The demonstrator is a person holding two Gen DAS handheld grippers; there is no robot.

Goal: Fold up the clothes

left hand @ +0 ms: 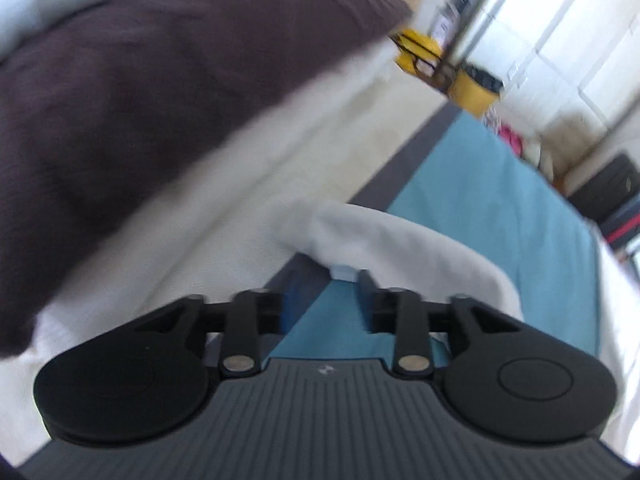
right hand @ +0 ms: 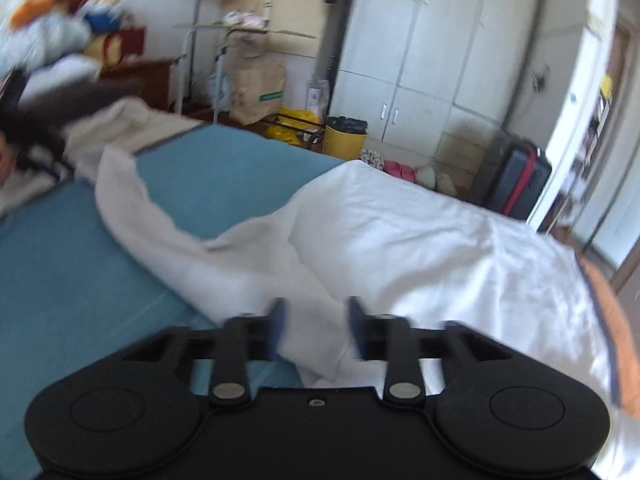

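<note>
Nearest, right gripper: jaws apart, with a fold of white cloth lying between the fingers, not visibly squeezed. Sees most of the cloth spread rumpled over the right of the blue bed, with a paler strip trailing far left toward a dark pillow. Left gripper: jaws apart too, nothing pinched, with a hem of the cloth draped just past the fingertips and bare bed beyond. Judging from that, not yet gripped at either end, so likely to slip at the first pull. Could close on the top layer only and drag half a fold, leaving the rest bunched. Could catch the sheet of the bed along with the hem on the left, since cloth and bed lie touching there. Could miss the hem altogether, given the blur in both views. Could pull the far strip against the pillow and snag it, twisting the fold. Cannot tell how many layers sit in the right jaws, so worth treating any lift there as uneven until both ends hold.
</note>
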